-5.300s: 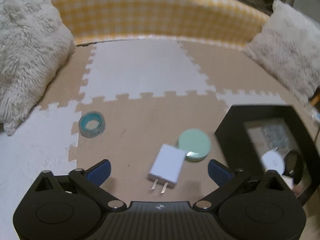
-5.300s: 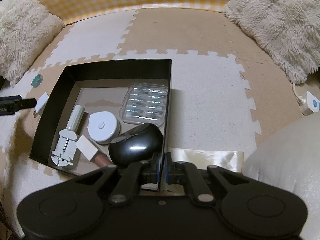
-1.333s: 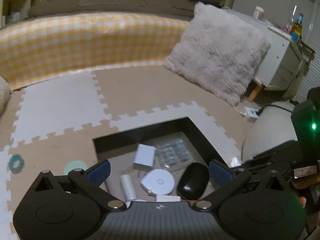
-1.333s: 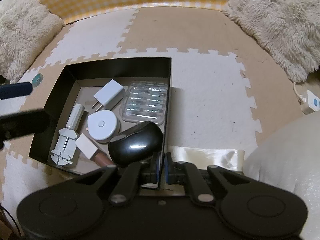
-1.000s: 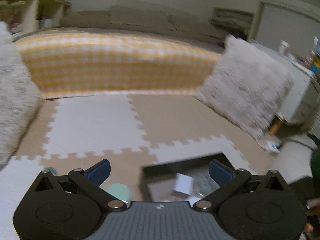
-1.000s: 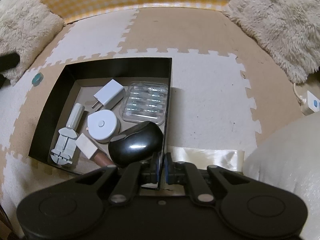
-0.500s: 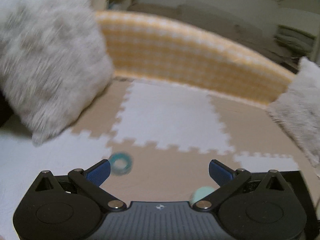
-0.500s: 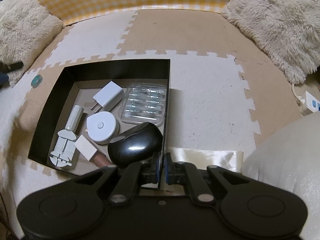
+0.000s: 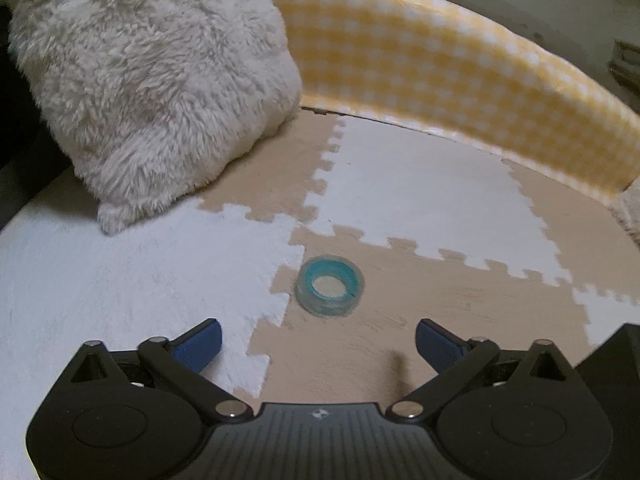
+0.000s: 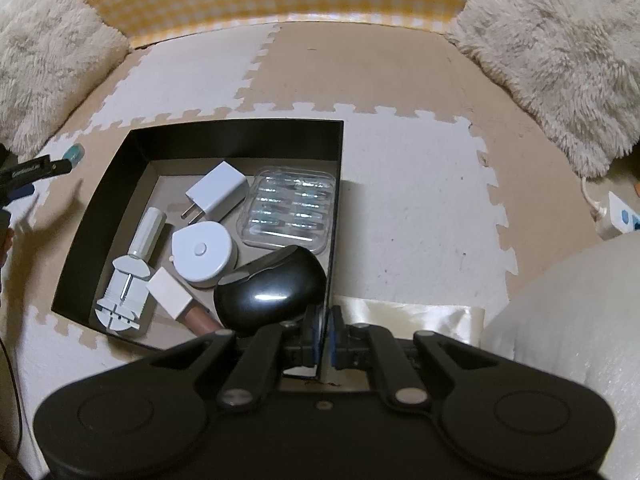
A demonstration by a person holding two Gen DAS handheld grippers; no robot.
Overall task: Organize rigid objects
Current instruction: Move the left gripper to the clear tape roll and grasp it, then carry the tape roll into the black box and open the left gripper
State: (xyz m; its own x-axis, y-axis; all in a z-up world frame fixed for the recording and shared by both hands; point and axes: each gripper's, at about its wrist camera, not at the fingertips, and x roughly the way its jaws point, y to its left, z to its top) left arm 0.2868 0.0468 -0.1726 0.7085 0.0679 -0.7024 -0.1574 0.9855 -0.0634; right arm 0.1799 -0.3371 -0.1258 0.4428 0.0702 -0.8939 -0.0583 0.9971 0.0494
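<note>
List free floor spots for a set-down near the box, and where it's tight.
Free: white mat tile right of the black box, and beige tile beyond the tape roll. Tight: box interior, packed around the white charger and black case.

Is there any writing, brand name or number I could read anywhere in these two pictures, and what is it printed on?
Small pale lettering on the black finger of the left gripper, at the left edge of the right wrist view: too small and blurred to read.
Tiny emblem on the black gripper body in the left wrist view: a mark, not legible words.
Nothing readable on the black rectangular box, the white wall charger or the teal tape roll.
</note>
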